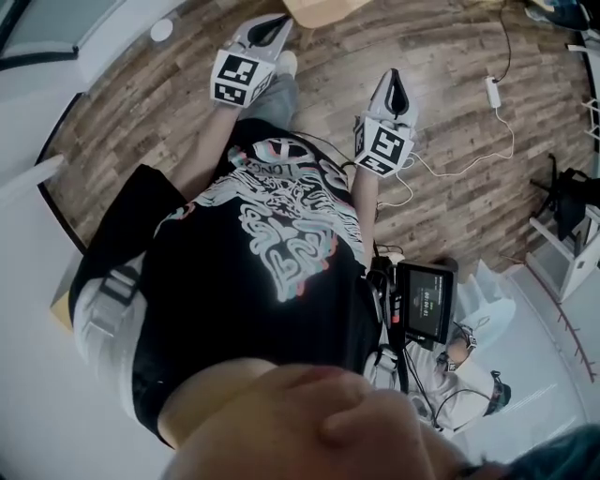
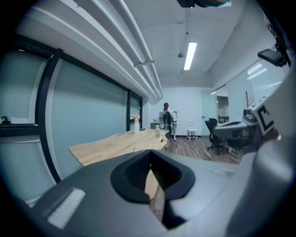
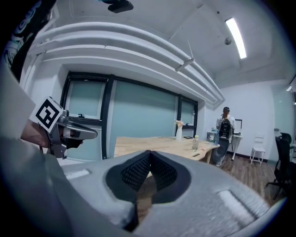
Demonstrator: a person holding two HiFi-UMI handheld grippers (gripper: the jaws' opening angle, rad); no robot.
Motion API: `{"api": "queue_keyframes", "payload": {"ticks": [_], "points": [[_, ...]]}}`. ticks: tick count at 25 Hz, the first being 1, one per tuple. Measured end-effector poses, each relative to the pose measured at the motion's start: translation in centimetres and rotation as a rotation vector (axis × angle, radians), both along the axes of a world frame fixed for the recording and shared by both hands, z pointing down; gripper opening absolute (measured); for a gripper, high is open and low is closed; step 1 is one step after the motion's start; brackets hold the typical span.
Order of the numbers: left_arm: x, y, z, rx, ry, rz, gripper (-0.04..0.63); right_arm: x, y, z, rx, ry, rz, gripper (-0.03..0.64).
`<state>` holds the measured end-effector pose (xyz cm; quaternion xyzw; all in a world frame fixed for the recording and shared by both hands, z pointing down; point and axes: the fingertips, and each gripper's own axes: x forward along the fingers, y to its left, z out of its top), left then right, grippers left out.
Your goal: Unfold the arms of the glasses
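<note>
Here, we hold both tongs out over wood floor, side by side, apart. Left gripper: jaws pressed together, nothing between. Right gripper: jaws pressed together too, empty. Long wooden table stands ahead, beside glass wall on left; vase and bottle at far end. Person stands beyond. Where glasses lie, we cannot tell.
</note>
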<state>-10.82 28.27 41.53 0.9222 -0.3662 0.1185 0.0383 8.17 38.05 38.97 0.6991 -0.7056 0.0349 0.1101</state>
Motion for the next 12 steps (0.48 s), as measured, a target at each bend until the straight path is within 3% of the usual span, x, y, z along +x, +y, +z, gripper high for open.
{"api": "queue_keyframes", "payload": {"ticks": [12], "points": [[5.0,-20.6,0.8,-0.001,-0.065,0.077,-0.011,3.8,-21.2,1.7,-0.071,0.011,0.015,-0.002]]}}
